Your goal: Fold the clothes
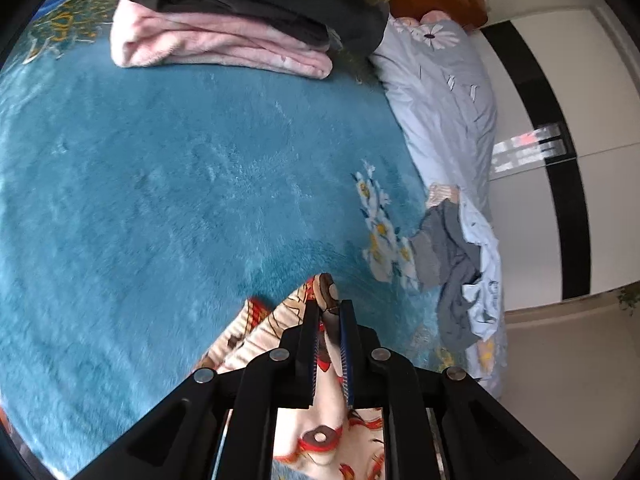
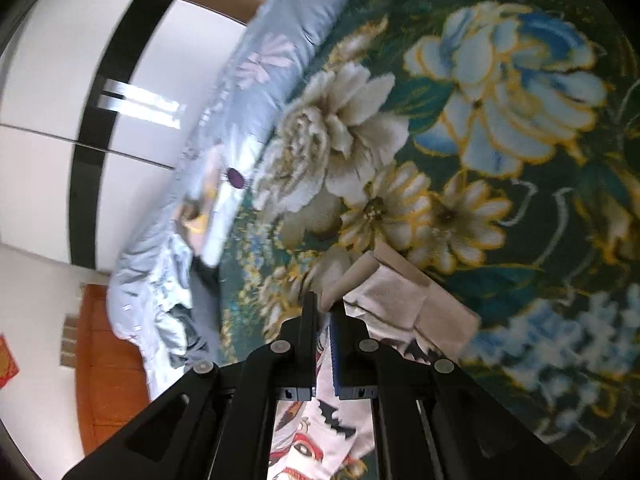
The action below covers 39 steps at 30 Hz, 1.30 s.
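A cream garment with red and black cartoon prints (image 1: 320,432) hangs between my two grippers. My left gripper (image 1: 329,312) is shut on one corner of it, held above the teal plush blanket (image 1: 180,200). My right gripper (image 2: 325,308) is shut on another part of the same garment (image 2: 384,296), whose beige cuff sticks out past the fingertips, above the flowered part of the blanket (image 2: 460,120). The garment's lower part is hidden under both grippers.
A stack of folded clothes, pink (image 1: 216,44) below and black (image 1: 280,4) above, sits at the blanket's far side. A light blue quilt (image 1: 444,96) and crumpled grey clothes (image 1: 452,268) lie along the bed's edge. A white and black wardrobe (image 2: 80,92) stands beyond.
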Motion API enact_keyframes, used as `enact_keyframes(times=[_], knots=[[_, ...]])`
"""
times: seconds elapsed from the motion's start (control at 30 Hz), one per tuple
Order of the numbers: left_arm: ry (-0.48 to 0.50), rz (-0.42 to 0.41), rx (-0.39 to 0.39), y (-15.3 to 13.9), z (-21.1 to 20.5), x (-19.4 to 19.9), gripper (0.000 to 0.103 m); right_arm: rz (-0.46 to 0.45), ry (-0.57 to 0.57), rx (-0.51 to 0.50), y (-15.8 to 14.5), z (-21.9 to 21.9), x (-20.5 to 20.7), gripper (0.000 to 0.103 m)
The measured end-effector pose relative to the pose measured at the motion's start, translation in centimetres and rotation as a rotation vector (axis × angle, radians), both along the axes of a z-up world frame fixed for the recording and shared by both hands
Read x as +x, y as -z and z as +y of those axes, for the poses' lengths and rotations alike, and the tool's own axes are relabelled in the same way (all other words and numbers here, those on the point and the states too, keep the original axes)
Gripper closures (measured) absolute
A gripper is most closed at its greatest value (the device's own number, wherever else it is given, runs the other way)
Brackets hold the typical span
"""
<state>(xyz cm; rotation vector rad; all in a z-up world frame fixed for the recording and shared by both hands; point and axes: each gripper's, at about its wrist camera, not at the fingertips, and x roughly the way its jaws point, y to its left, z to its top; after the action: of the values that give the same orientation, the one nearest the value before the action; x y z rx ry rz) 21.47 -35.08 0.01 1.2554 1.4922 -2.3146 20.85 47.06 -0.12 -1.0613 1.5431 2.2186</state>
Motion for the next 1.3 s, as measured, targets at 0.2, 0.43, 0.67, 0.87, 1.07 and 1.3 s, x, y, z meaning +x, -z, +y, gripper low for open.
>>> enact_keyframes(times=[0.2,0.43,0.67,0.87,1.07,1.3], knots=[[0.020,-0.052,-0.052,2.8,0.5,-2.4,0.090,-0.064,0.000,-0.016,2.8,-0.3,-2.6,0.096],[0.040,-0.026,-0.036,4.0,0.8,-3.0,0.047,-0.071,-0.017,0.040,3.1,-0.5,-2.8,0.068],[0.113,0.084,-0.104,0.1,1.6,0.4,0.039,0.003,-0.044,0.029,2.2,-0.2,-0.1,0.063],[0.030,0.042,-0.149,0.9,0.5,4.6,0.037,-0.002,-0.083,0.067,2.8,-0.1,2.8,0.063],[0.032,-0.007,-0.112,2.8,0.7,6.6,0.037,-0.002,-0.049,0.001,5.1,-0.1,1.7,0.063],[0.038,-0.027,-0.093,3.5,1.1,7.6,0.037,-0.045,-0.033,0.086,4.8,-0.7,0.2,0.097]])
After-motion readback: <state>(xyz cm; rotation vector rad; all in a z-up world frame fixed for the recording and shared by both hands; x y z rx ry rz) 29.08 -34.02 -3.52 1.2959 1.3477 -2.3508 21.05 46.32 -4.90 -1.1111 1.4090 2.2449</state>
